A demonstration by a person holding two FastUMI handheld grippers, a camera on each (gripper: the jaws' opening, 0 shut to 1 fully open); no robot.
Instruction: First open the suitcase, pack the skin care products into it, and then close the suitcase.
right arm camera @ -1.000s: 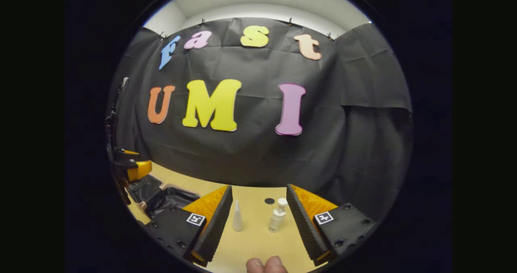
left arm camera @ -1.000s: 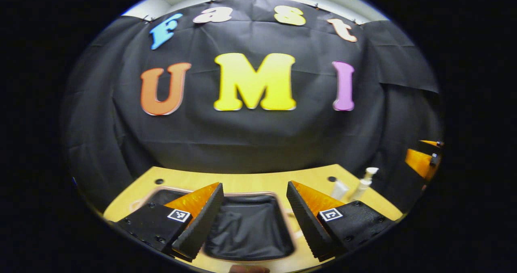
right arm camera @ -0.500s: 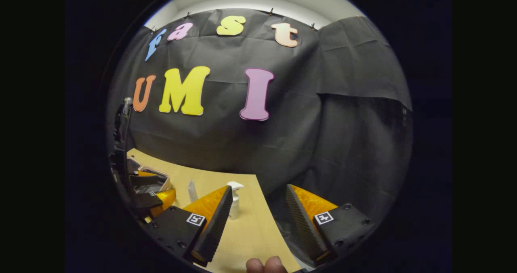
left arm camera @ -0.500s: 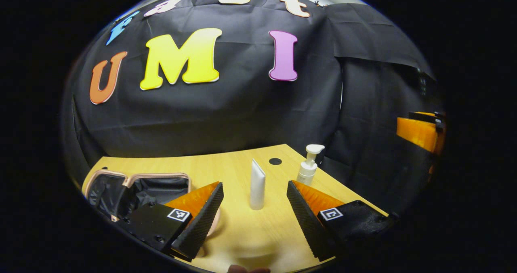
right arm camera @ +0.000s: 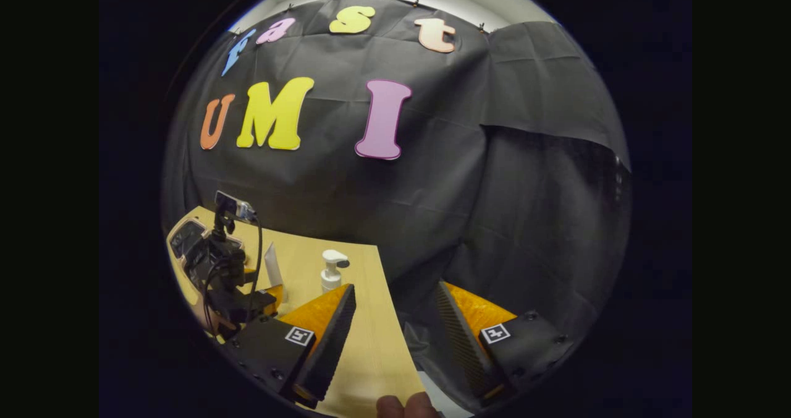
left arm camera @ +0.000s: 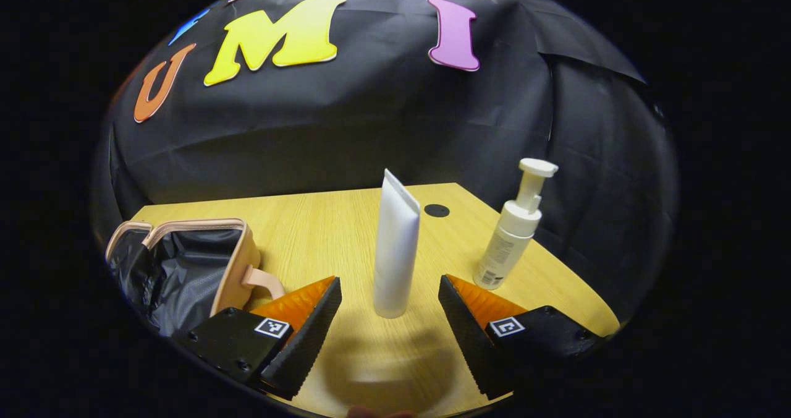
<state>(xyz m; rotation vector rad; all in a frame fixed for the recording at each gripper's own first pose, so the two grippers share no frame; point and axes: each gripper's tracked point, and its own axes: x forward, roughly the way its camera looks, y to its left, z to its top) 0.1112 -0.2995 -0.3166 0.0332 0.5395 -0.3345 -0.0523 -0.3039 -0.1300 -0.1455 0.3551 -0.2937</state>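
Observation:
A white tube (left arm camera: 395, 248) stands upright on its cap on the wooden table (left arm camera: 321, 232), straight ahead of my open left gripper (left arm camera: 390, 313) and just beyond its fingertips. To its right stands a white pump bottle (left arm camera: 515, 226). The small pink suitcase (left arm camera: 185, 263) lies open at the left, its dark lining showing. In the right gripper view, my right gripper (right arm camera: 395, 325) is open and holds nothing, over the table's right edge. That view also has the left gripper (right arm camera: 228, 276) far left, beside the tube (right arm camera: 272, 264) and the pump bottle (right arm camera: 332, 271).
A round dark hole (left arm camera: 436, 210) sits in the table behind the tube. The table's right edge (right arm camera: 389, 319) runs under my right gripper, with black cloth hanging past it. A fingertip (right arm camera: 405, 405) shows at the bottom of the right gripper view.
My left gripper has swung right from over the open suitcase and moved up to the tube, which now looms large. My right gripper has turned right, past the table's edge.

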